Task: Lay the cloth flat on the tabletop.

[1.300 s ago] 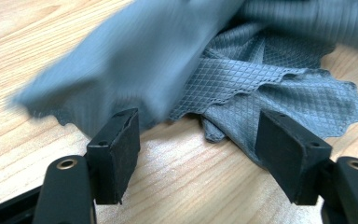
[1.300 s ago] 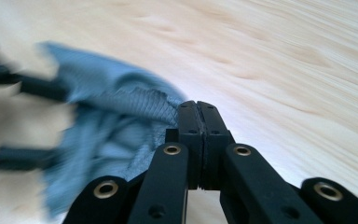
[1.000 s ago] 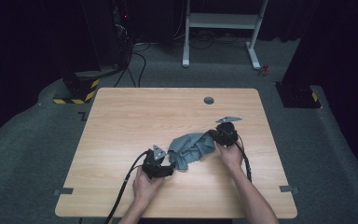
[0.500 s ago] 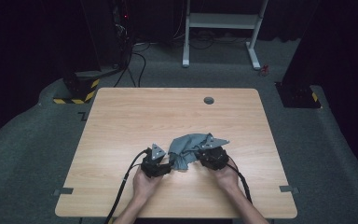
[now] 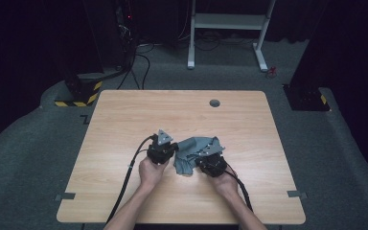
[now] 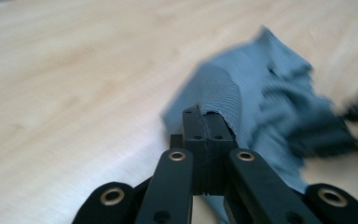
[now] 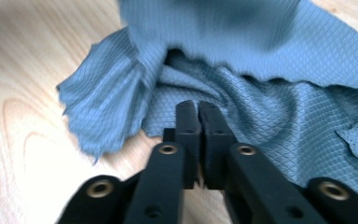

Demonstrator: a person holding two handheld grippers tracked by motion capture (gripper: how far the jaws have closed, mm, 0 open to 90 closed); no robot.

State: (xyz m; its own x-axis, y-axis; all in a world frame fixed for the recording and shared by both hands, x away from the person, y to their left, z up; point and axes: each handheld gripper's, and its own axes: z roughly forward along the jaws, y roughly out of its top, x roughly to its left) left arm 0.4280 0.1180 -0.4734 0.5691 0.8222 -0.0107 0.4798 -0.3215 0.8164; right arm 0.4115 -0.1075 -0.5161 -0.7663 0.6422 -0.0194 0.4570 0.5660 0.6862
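Gripping crumpled grey-blue diamond-weave cloth | left gripper just clamped on edge | right gripper closed, pinching fold | wood-grain table

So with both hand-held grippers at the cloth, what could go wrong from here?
1. The left hand-held gripper pinches only a thin edge of the grey-blue cloth; a tug may slip it free.
2. The cloth is bunched between both, so it may lift crumpled, not flat.
3. The right hand-held gripper looks shut; whether it caught cloth is unclear.

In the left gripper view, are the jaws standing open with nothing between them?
No: the left gripper has its jaws pressed together on an edge of the grey-blue cloth.
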